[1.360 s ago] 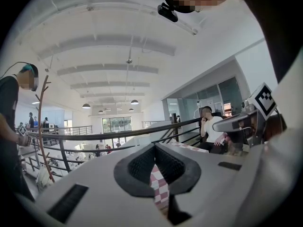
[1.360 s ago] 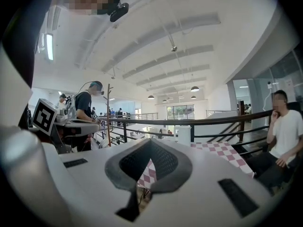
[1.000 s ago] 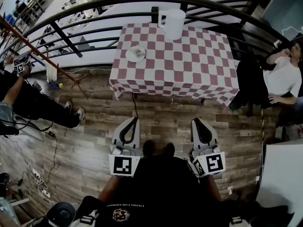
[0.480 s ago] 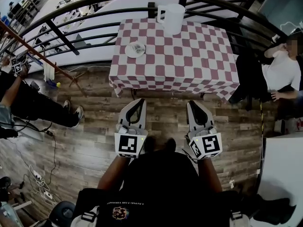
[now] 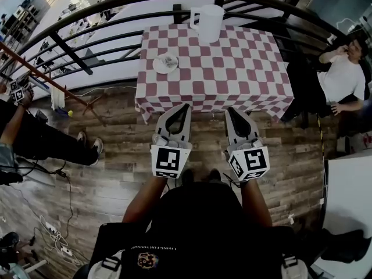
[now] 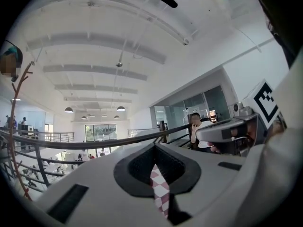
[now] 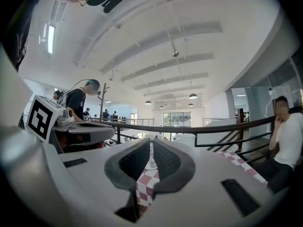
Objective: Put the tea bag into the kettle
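A table with a red-and-white checked cloth (image 5: 232, 68) stands ahead of me by the railing. The white kettle (image 5: 209, 22) is at its far edge. Near the left edge sits a small white saucer (image 5: 165, 63) holding what looks like the tea bag. My left gripper (image 5: 185, 106) and right gripper (image 5: 231, 109) are side by side, level, just short of the table's near edge. Both are shut and empty. In the left gripper view the left gripper's (image 6: 155, 146) tips meet over the cloth. In the right gripper view the saucer (image 7: 150, 163) shows through the right gripper's (image 7: 152, 142) narrow slit.
A dark curved railing (image 5: 87, 16) runs behind the table. A person in a white shirt (image 5: 346, 80) sits at the table's right. Another person's legs (image 5: 46, 135) stretch across the wooden floor at left, with cables (image 5: 52, 231) beyond. A white surface (image 5: 349, 214) borders the right.
Both grippers have moved forward towards the table, from open floor to just before its near edge. Their jaws have stayed shut.
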`<state>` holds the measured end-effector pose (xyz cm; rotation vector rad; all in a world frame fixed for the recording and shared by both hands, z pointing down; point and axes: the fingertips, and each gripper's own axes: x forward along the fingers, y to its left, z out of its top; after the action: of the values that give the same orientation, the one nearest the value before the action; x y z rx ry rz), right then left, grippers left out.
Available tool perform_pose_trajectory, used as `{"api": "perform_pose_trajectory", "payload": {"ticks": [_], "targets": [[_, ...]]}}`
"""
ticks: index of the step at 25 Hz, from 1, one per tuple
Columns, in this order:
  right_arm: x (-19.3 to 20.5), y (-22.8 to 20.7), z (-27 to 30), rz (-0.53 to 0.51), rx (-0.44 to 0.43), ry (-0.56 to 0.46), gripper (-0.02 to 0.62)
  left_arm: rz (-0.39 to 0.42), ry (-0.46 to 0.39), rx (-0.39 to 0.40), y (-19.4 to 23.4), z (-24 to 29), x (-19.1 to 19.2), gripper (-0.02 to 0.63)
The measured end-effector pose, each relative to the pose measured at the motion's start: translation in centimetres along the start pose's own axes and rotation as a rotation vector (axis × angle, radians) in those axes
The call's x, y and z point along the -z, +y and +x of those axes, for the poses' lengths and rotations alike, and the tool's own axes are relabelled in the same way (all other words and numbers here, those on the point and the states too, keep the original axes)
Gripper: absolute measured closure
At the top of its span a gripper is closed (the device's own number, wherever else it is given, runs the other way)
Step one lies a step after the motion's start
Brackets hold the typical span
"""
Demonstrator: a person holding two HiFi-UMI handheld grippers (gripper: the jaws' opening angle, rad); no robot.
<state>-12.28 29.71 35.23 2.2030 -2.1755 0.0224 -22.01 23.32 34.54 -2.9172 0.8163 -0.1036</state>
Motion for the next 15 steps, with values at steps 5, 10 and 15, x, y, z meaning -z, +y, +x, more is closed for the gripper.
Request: {"api": "perform_pose_trajectory", "payload": {"ticks": [5, 10, 15], "targets": [[0.1, 0.8, 1.5, -0.005, 0.014, 0.009, 0.578, -0.004, -0.003, 0.014, 1.6, 0.7, 0.4, 0.600], [0.4, 0.7, 2.9, -0.007, 0.022, 0.021, 0.578, -0.006, -0.001, 0.032, 2.4, 2.0, 0.8, 0.600], [0.4, 0.1, 4.9, -0.006, 0.022, 0.026, 0.578, -0.003, 0.004, 0.037, 3.5, 3.8, 1.1, 0.600]]}}
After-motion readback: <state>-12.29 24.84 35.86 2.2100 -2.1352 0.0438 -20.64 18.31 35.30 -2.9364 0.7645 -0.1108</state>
